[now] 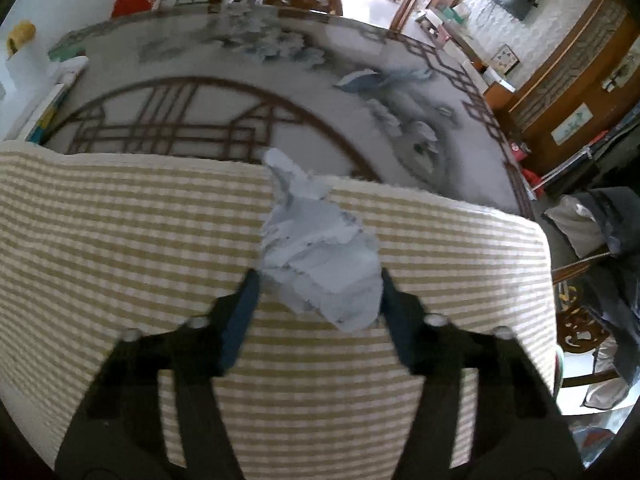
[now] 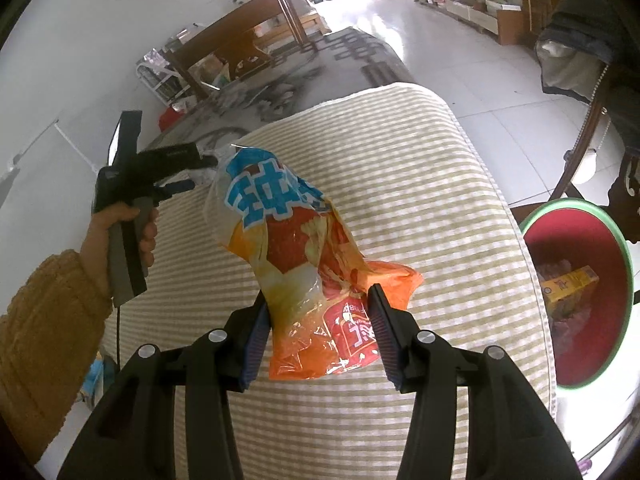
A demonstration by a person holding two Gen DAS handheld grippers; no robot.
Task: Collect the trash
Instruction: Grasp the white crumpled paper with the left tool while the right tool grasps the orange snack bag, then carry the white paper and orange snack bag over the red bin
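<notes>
A crumpled ball of white paper (image 1: 320,236) lies on the beige-and-white striped cloth (image 1: 120,220), and my left gripper (image 1: 320,276) is shut on it, one pad against each side. My right gripper (image 2: 318,296) is shut on the lower part of an orange and blue snack bag (image 2: 288,240), which stands up above the striped cloth (image 2: 420,180). In the right wrist view the left gripper (image 2: 202,170) shows at the left, held by a hand in a mustard sleeve; the bag hides its tips. A red bin with a green rim (image 2: 580,240) stands beside the cloth at the right.
The bin holds a yellow box (image 2: 570,286) and other wrappers. Beyond the cloth is a grey patterned tabletop (image 1: 240,64). A wooden chair (image 2: 248,40) stands behind it, and a chair draped with dark clothes (image 2: 580,40) is at the right.
</notes>
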